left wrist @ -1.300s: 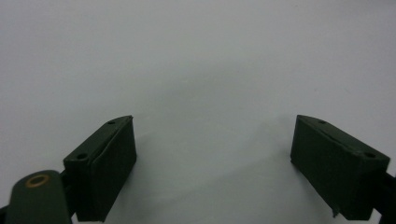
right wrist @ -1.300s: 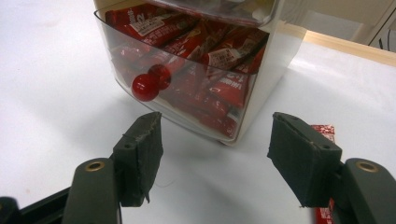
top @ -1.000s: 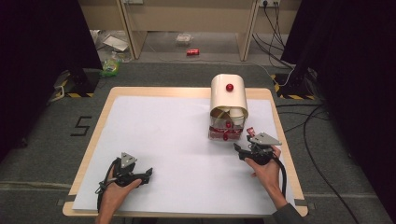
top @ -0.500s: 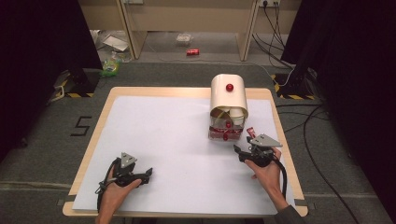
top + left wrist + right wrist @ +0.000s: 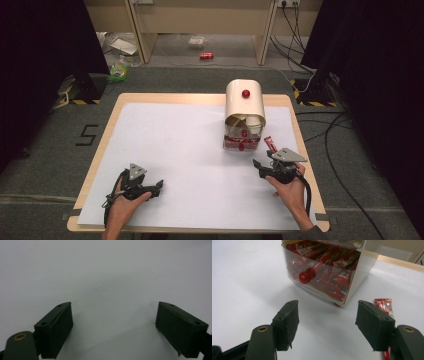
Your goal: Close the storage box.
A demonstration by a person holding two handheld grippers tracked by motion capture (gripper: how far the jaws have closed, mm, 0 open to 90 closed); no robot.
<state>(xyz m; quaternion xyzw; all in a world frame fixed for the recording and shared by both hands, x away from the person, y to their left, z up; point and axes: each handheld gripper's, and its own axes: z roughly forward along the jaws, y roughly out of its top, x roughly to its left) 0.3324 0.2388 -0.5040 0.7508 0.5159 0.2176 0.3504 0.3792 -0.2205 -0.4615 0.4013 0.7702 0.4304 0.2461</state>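
Beyond the table's far edge, a red can (image 5: 206, 56) on the grey floor, near a clear packet (image 5: 196, 42). At left, a green object (image 5: 118, 70) and black-and-yellow hazard tape (image 5: 80, 101). At right, black cables (image 5: 345, 145) across the carpet.

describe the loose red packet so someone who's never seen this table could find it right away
Start at the cream dispenser on the white table. Beside its clear drawer of red packets, near the right gripper, lies the red packet, alone outside the drawer, flat on the table.
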